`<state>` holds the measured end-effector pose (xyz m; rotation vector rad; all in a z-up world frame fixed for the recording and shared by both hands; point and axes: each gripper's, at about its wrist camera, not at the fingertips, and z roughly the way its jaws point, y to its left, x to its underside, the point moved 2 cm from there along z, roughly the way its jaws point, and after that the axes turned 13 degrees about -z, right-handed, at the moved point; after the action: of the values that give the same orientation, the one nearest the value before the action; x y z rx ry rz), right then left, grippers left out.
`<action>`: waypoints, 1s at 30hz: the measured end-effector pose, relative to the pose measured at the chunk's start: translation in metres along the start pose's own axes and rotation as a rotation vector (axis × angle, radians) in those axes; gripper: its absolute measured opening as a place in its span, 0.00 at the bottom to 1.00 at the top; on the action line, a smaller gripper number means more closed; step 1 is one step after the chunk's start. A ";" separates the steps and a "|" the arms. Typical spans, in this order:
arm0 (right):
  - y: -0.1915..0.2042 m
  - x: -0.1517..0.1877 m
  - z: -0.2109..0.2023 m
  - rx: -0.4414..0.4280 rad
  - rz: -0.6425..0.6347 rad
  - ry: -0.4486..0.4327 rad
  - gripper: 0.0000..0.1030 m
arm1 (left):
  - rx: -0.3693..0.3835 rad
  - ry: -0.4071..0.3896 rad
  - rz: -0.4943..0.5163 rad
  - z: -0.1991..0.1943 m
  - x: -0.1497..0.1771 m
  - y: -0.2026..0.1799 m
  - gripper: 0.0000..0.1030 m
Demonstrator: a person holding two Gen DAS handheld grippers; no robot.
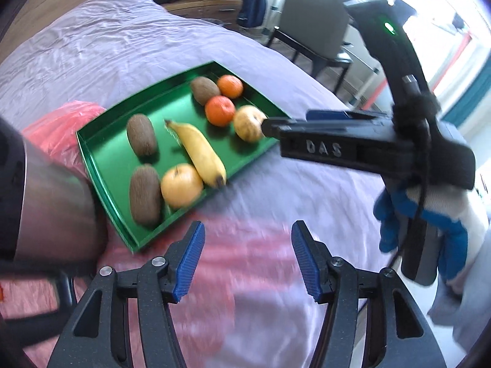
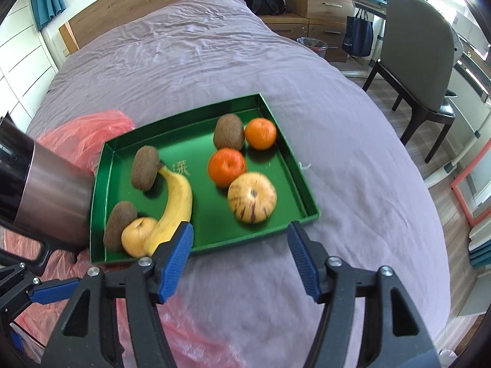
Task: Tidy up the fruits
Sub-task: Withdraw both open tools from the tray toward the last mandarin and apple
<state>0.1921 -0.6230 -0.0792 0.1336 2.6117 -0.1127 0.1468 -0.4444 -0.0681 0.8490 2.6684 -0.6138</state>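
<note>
Nearest item: my right gripper (image 2: 241, 253), fingers spread and holding nothing, poised just above the near edge of the green tray (image 2: 302, 184). My left gripper (image 1: 247, 256), likewise spread and empty, hangs over the red plastic bag (image 1: 245, 254), off the tray's near corner. Tray contents, near to far: banana (image 2: 173, 207), long axis running away from me with its blunt end just beside my right gripper's left finger (image 2: 176, 254); yellow apple (image 2: 138, 234) touching the banana; kiwi (image 2: 118, 225) touching the apple; striped apple (image 2: 252, 197) ahead, between the right gripper's fingers; second kiwi (image 2: 144, 167) by the banana's stem; two tangerines (image 2: 227, 167) (image 2: 260, 133); third kiwi (image 2: 228, 132) at the back. I judge the right gripper nearer any fruit. All rests on a purple bedsheet (image 2: 184, 52).
</note>
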 end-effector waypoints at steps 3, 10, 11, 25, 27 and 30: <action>0.014 0.014 -0.012 0.008 0.003 0.007 0.89 | 0.015 0.020 0.037 -0.010 0.027 0.001 0.52; 0.068 0.046 -0.029 -0.003 -0.061 0.050 0.90 | -0.008 0.061 0.016 -0.041 0.090 0.038 0.53; 0.077 0.050 -0.032 -0.013 -0.064 0.057 0.90 | -0.018 0.064 0.011 -0.045 0.097 0.045 0.53; 0.197 0.098 -0.046 -0.102 -0.243 0.151 0.91 | -0.190 -0.005 -0.168 -0.098 0.155 0.167 0.59; 0.217 0.103 -0.046 -0.126 -0.279 0.164 0.91 | -0.213 -0.018 -0.217 -0.104 0.159 0.188 0.59; 0.246 0.109 -0.045 -0.162 -0.332 0.182 0.91 | -0.257 -0.038 -0.292 -0.115 0.169 0.223 0.59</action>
<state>0.1052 -0.3666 -0.1087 -0.3641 2.7888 -0.0042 0.1318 -0.1442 -0.1005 0.3786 2.7785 -0.3314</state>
